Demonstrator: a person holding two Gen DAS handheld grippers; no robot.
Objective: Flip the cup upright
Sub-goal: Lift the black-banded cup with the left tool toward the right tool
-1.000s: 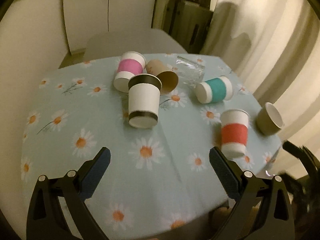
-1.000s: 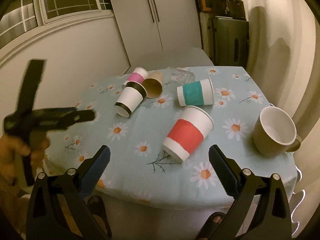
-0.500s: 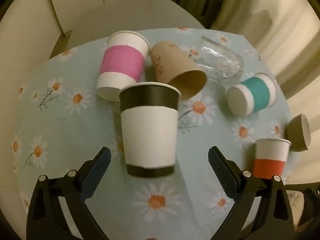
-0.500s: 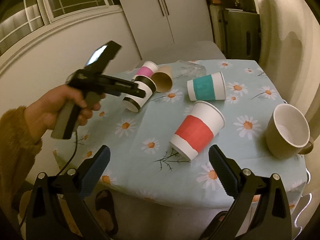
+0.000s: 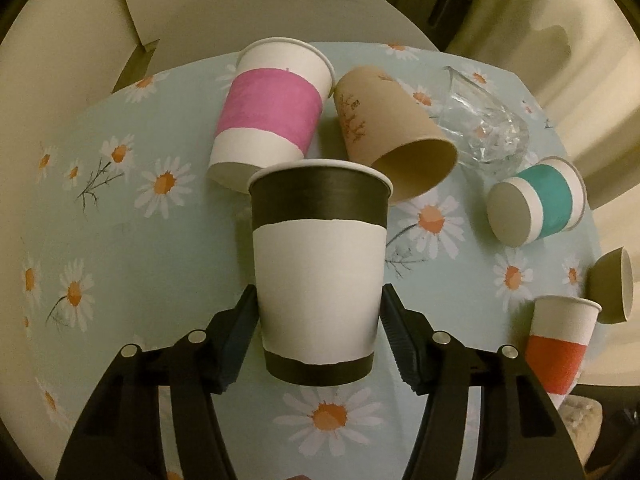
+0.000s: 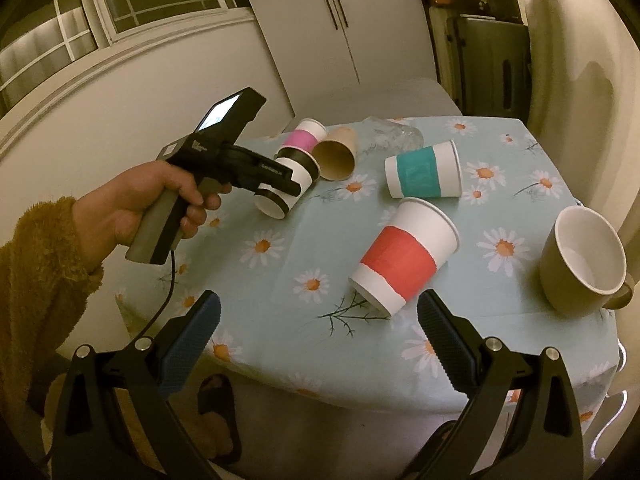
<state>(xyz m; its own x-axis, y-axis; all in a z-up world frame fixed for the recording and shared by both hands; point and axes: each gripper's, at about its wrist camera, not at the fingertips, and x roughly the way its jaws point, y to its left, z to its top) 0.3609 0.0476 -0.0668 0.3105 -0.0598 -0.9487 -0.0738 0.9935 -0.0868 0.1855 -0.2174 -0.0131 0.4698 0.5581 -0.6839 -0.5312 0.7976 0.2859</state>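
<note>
Left wrist view close above table [image 5: 168,264]; right wrist view farther back.

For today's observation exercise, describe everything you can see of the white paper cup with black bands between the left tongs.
The white paper cup with black bands looks like thin paper, with a wide black band under its rolled rim and a narrow one at its base. It lies on its side on the daisy-print blue tablecloth, its base toward the left tongs, whose ridged pads flank its lower body, seemingly touching. Its rim nears the pink-banded white paper cup and the plain brown paper cup.
</note>
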